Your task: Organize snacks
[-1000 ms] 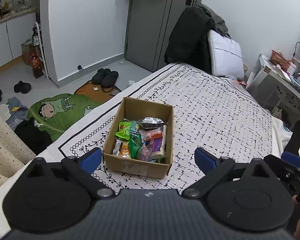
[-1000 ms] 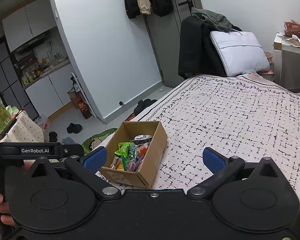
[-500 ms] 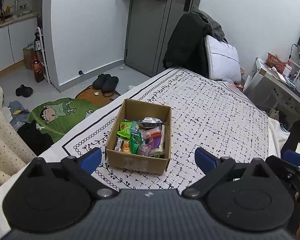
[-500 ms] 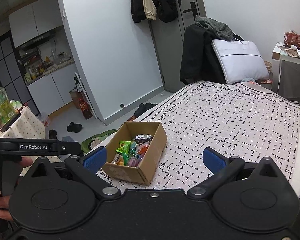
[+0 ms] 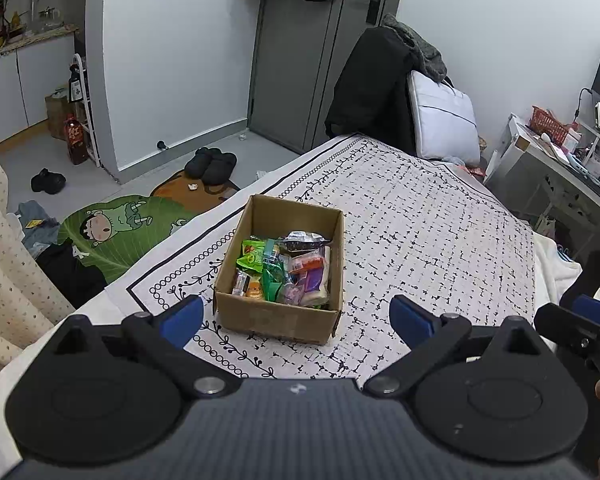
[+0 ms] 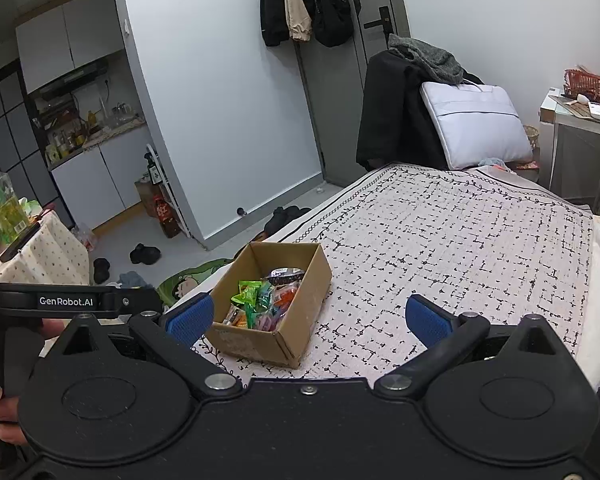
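An open cardboard box [image 5: 280, 276] sits on a bed covered by a white blanket [image 5: 440, 240] with a black dashed pattern, close to the blanket's bordered edge. Inside the box lies a heap of wrapped snacks [image 5: 284, 272]: green packets toward the box's left side, a dark foil packet at the back, and orange, pink and purple wrappers toward the right. The snacks fill only the lower part of the box, and its flaps are not visible.

The left gripper [image 5: 296, 316] hovers just short of the box's near wall, its jaws spread wide apart and holding nothing. The right gripper [image 6: 308, 316] hangs to the right of the box, also with jaws wide apart and empty; neither touches the box.

Beyond the box, at the far end of the bed, a pale cushion [image 5: 444, 120] leans beside a dark coat [image 5: 368, 92]. On the floor left of the box lies a green cartoon mat [image 5: 116, 232].
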Available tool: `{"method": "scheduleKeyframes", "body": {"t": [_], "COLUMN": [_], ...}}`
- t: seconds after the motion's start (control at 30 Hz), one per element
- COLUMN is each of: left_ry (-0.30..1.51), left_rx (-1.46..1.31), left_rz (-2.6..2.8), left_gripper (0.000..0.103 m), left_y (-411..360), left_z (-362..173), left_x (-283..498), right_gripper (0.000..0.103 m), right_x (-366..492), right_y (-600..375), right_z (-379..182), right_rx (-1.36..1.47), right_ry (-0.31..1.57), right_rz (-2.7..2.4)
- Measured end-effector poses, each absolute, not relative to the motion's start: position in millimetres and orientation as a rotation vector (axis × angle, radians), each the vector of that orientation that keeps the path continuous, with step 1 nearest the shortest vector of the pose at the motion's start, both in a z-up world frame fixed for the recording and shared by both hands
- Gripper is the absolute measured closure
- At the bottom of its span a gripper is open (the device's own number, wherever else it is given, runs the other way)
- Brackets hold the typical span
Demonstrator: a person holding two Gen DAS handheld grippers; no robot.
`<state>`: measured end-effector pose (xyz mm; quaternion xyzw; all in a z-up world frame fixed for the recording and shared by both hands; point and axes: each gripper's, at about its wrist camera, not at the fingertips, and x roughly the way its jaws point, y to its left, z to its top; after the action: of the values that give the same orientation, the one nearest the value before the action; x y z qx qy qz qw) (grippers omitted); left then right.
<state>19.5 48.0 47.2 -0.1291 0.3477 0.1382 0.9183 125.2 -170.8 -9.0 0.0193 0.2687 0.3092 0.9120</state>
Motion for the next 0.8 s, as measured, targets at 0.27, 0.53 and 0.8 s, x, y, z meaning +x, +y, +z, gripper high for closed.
{"method": "scheduleKeyframes", "body": {"t": [0.27, 0.53, 0.8], "left_ry": [0.712, 0.718, 0.718], "left_rx": [-0.264, -0.264, -0.263], "left_rz": [0.280, 0.284, 0.280], "left_gripper": [0.004, 0.004, 0.004], "left_y": [46.9, 46.6, 47.1], "left_z": [49.5, 48.9, 48.8], "left_x": [19.0, 19.9, 19.5], "right_gripper": [0.000, 0.000, 0.000], "right_x": [123.5, 122.4, 122.2], "right_y": [-169.5, -168.3, -168.2], "right_z": [-9.6, -10.4, -10.8], "right_rx": [0.034, 0.028, 0.027], "right_ry": [0.559, 0.565, 0.570], "right_rz": [0.631, 0.634, 0.635]}}
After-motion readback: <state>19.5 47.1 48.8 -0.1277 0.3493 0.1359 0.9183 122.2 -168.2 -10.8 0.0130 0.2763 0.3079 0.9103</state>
